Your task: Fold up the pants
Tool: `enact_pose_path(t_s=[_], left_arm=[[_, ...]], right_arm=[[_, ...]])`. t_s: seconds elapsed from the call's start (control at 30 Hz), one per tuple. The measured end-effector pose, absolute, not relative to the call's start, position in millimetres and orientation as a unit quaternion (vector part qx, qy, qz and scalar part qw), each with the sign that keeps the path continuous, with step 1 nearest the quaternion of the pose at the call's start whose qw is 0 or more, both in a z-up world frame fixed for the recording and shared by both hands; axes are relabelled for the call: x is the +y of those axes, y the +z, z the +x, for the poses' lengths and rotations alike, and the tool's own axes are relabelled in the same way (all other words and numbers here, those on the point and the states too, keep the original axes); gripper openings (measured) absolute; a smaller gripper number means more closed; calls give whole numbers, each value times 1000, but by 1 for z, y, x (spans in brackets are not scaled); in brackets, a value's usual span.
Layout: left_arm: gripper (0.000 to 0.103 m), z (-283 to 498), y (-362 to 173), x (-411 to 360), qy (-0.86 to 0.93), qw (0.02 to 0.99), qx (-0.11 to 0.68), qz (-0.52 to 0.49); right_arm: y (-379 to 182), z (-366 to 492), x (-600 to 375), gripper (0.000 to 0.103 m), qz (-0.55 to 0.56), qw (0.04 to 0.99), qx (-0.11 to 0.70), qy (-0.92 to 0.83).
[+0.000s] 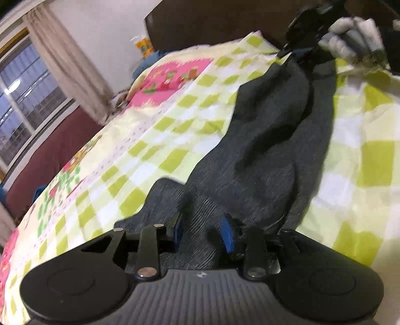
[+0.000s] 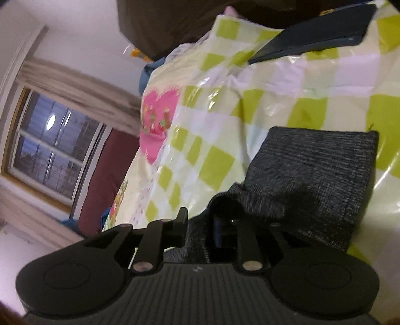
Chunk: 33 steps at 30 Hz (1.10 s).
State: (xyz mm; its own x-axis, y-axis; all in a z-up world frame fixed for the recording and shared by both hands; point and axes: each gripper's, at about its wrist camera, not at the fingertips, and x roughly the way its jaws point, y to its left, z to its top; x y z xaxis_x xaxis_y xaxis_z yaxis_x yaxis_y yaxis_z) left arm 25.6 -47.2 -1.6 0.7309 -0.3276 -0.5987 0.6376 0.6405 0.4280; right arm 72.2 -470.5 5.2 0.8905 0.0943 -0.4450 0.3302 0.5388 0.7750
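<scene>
So the pants [image 1: 280, 140] are your landmark here: dark grey, stretched out long across the green-and-white checked bedspread [image 1: 175, 120], running from right under your left gripper [image 1: 203, 233] up toward the dark headboard [image 1: 212, 22].

Your left gripper sits over the near end of the pants. Its jaws stand partly apart with grey fabric lying between them, but the blue pads don't look like they're pressing on it, so I'd call that loose rather than a grip.

At the far end of the pants, your right gripper [image 1: 287, 51] is down at the cloth, held by a gloved hand [image 1: 355, 40]. From its own camera, the right gripper [image 2: 200, 228] has a bunch of grey fabric stuffed between its fingers, jaws only slightly apart. Can't tell whether it's actually pinching.

Beyond that end of the pants, a dark flat phone-like thing [image 2: 315, 35] lies on the bedspread.
</scene>
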Motion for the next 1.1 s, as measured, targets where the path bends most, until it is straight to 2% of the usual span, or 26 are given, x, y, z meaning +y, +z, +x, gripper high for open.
enact_pose_path(t_s=[0.03,0.07,0.17,0.33,0.43,0.53,0.6,0.67,0.77,0.9,1.0,1.03,1.1], left_arm=[[52,24,-2,-50,-285,869,236,327],[52,23,-3,-52,-290,866,232,335],[53,19,-4,-59,-303,860,224,345],[55,15,8,-57,-309,860,221,340],[65,9,12,-55,-317,860,218,334],[68,9,-3,-60,-318,851,240,341],[68,11,-16,-65,-314,843,259,353],[68,9,-21,-66,-308,843,261,355],[68,9,-18,-65,-309,843,264,351],[68,10,-19,-64,-312,840,268,353],[68,10,-19,-67,-310,841,269,353],[68,10,-19,-67,-309,841,270,353],[68,11,-19,-69,-308,840,270,355]], right_arm=[[4,77,-470,7,464,850,235,-87],[2,82,-470,5,461,847,244,-99],[9,87,-472,5,474,842,236,-100],[81,44,-467,4,462,877,127,-43],[102,3,-461,4,422,902,74,-54],[79,9,-467,4,378,907,142,-121],[42,24,-480,5,386,885,216,-142],[17,27,-484,8,397,869,250,-156],[-5,18,-485,9,422,857,250,-156],[-14,17,-492,16,450,849,235,-150],[-15,19,-501,27,476,839,215,-152],[-15,17,-502,28,483,835,207,-163],[-7,14,-504,13,477,843,183,-166]])
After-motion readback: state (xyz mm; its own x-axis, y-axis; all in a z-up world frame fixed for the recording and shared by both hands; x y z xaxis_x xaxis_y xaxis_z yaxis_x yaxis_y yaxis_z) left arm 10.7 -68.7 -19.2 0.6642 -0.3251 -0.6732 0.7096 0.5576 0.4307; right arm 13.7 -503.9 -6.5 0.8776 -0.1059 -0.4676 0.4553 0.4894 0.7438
